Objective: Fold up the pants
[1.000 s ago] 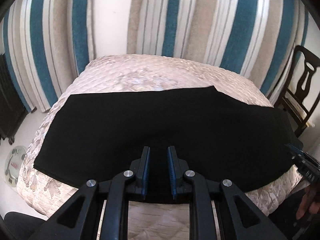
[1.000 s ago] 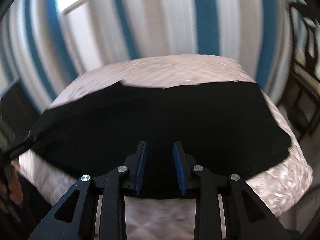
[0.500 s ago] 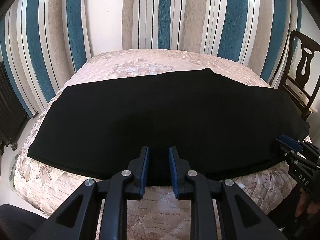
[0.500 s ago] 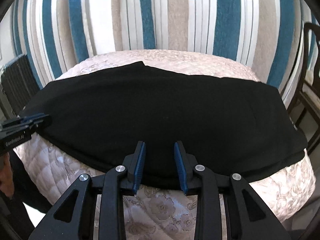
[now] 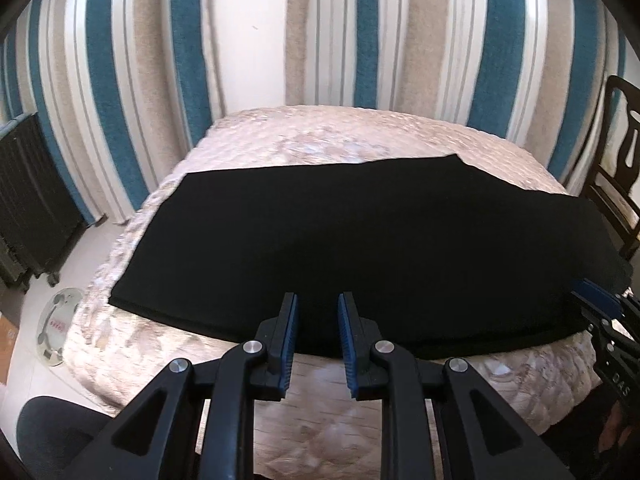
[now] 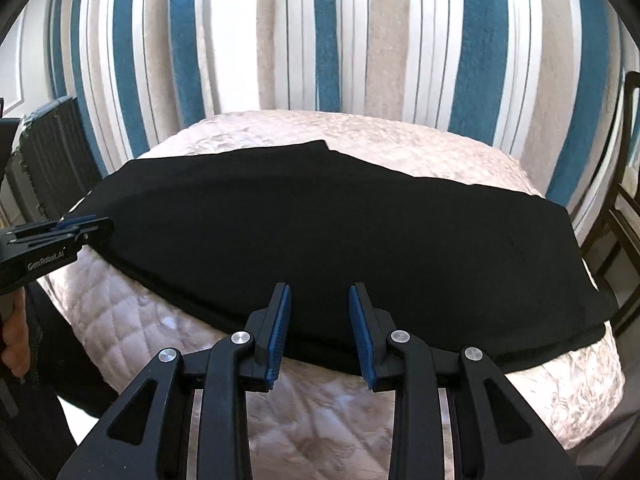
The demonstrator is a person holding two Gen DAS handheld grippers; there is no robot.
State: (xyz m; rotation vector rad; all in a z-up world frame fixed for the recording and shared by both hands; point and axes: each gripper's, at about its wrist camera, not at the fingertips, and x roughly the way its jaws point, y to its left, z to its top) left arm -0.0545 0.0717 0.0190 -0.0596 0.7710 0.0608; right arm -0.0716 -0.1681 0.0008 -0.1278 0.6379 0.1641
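On the far left a dark radiator stands by the wall, and a round scale lies on the floor beside the bed. The black pants lie flat across the bed from side to side, their near edge running along the bed's front edge. Striped curtains hang behind the bed.

My left tongs hover just over the near edge of the pants, towards their left end. The jaws stand a little apart with nothing pinched between the blue pads; the cloth shows through the gap, below them.

My right tongs hover over the near edge further along, towards the right end. Their jaws stand parted somewhat wider than the left ones, and they too grip nothing; the pants lie under them, untouched as far as I can tell.

At the far right a dark wooden chair stands beside the bed.
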